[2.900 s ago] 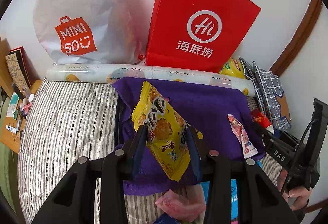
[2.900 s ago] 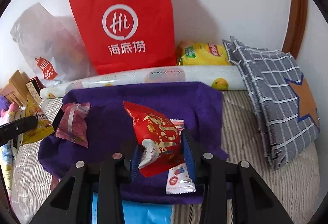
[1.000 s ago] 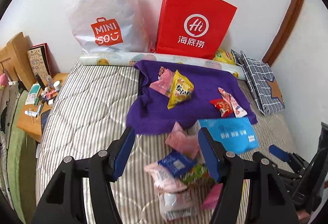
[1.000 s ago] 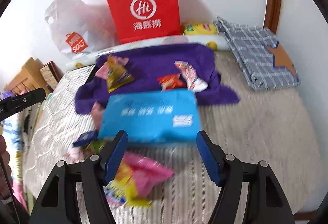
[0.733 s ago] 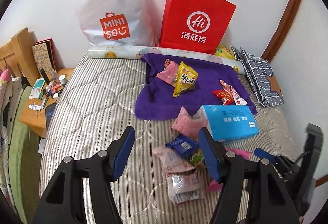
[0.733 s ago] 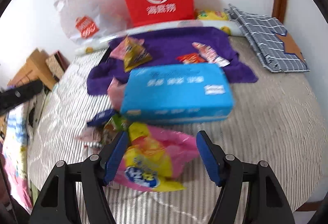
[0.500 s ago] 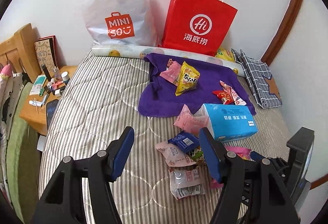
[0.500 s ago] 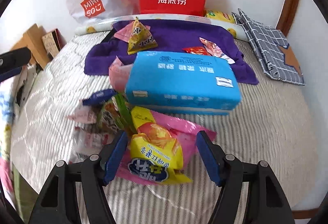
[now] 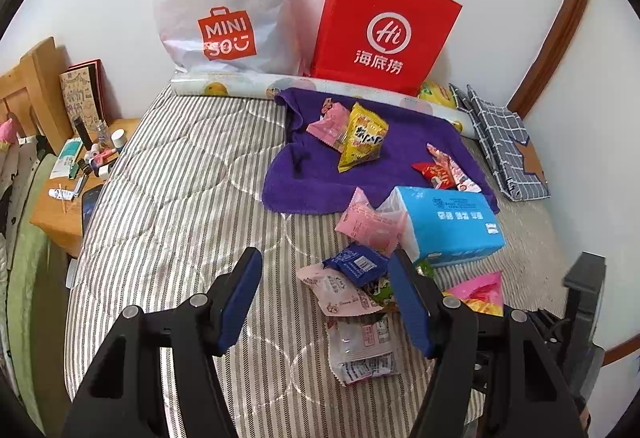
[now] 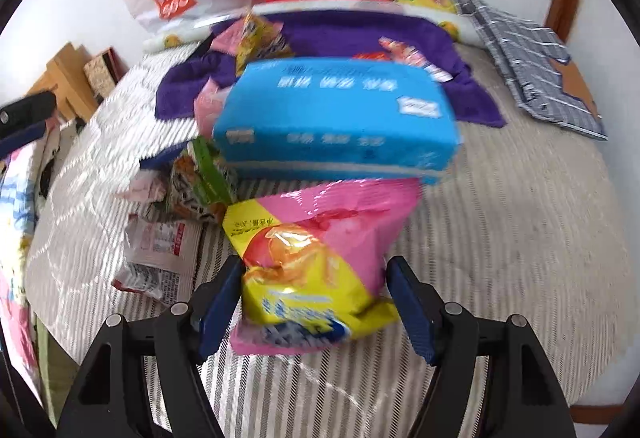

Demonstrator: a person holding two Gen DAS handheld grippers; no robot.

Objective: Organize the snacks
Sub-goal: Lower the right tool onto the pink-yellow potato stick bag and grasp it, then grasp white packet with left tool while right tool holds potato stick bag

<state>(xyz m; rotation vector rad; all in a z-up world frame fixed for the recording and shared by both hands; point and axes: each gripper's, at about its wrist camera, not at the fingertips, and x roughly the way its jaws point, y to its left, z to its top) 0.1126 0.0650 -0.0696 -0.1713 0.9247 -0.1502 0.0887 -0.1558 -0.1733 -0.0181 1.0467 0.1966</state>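
Note:
Several snack packets lie on a purple towel [image 9: 316, 177], among them a yellow bag [image 9: 362, 141] and a red packet [image 9: 434, 171]. More packets are heaped on the striped mattress beside a blue tissue pack [image 9: 452, 226]. One is a dark blue packet [image 9: 356, 264], another a clear one [image 9: 364, 350]. My left gripper [image 9: 324, 262] hangs open above this heap and holds nothing. My right gripper [image 10: 315, 270] is low over a pink-and-yellow chip bag [image 10: 320, 258]. Its jaws are opening and the bag lies between them, with the pads not pressing on it.
A red paper bag [image 9: 384, 33] and a white shopping bag [image 9: 224, 5] stand against the wall behind a rolled mat [image 9: 240, 83]. Folded checked cloth [image 9: 504, 141] lies at the right. A cluttered bedside table [image 9: 60, 205] is at the left.
Both grippers have let go of the packets they held over the towel and have drawn back. The right one has sunk until the chip bag lies between its fingers.

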